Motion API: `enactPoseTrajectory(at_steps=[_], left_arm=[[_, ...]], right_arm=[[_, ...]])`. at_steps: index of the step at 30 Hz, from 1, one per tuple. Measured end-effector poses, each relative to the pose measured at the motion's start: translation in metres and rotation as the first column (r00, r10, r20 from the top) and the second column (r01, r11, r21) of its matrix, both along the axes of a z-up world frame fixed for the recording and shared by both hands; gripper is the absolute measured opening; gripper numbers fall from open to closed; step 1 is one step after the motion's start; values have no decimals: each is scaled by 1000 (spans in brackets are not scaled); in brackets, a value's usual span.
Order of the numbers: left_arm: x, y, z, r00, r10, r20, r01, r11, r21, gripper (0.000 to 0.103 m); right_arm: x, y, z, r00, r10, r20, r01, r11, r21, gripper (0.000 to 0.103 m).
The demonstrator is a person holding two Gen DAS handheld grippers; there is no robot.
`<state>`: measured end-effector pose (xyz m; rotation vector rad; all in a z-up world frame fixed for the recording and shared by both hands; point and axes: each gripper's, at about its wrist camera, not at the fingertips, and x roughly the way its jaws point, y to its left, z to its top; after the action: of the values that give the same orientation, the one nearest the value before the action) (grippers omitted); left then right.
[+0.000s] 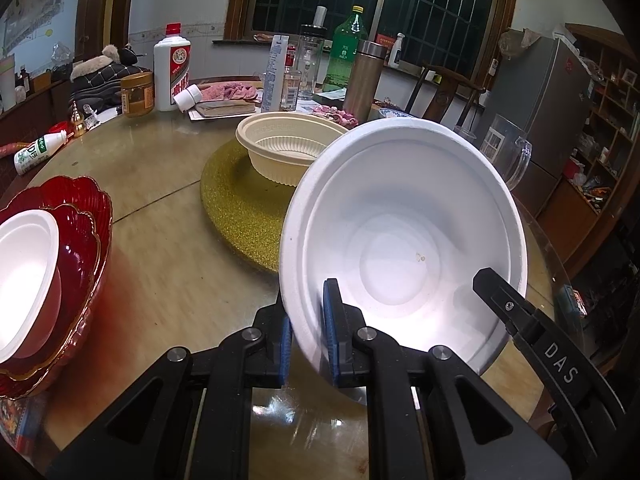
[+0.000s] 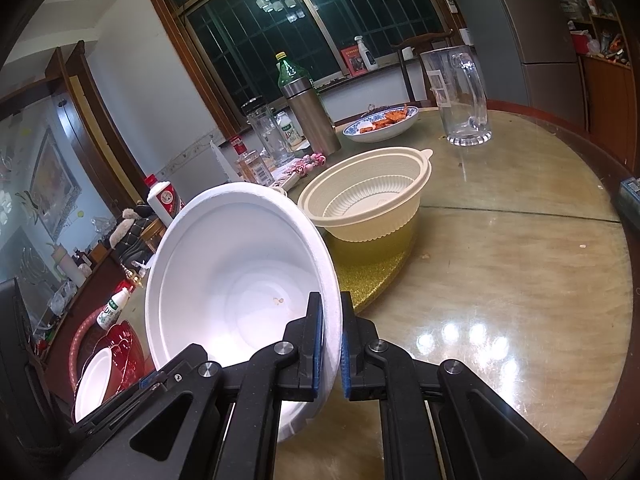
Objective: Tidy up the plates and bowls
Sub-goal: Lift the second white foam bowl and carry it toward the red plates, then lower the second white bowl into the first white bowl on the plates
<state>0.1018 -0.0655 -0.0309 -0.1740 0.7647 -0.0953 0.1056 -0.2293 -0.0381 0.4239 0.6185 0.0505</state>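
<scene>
A white foam bowl [image 1: 404,240] is held tilted above the table by both grippers. My left gripper [image 1: 307,336] is shut on its left rim. My right gripper [image 2: 331,344] is shut on its right rim [image 2: 328,280], and one right finger [image 1: 500,292] shows inside the bowl in the left wrist view. A cream ribbed plastic bowl [image 1: 288,148] [image 2: 368,200] stands on a gold glitter mat [image 1: 240,208] beyond it. A red scalloped glass bowl [image 1: 80,240] at the left holds another white foam bowl [image 1: 24,280]; both show small in the right wrist view [image 2: 116,348].
The round table's [image 1: 160,248] far side is crowded: a white liquor bottle [image 1: 172,68], a jar, a green bottle [image 1: 346,48], a steel flask [image 1: 364,80], a glass pitcher [image 2: 464,96] and a blue-patterned plate of food [image 2: 380,122]. A small milk bottle [image 1: 38,152] lies at the left edge.
</scene>
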Motion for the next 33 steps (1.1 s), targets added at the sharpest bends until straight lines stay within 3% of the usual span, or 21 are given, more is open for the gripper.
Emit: enactPoseTrajectory(at_steps=[33], left_arm=[[-2,-2,4,1000,6,29,-7,1000,19,12]], right_arm=[[-1,0,3,1000,2,17,-2,1000,1,8]])
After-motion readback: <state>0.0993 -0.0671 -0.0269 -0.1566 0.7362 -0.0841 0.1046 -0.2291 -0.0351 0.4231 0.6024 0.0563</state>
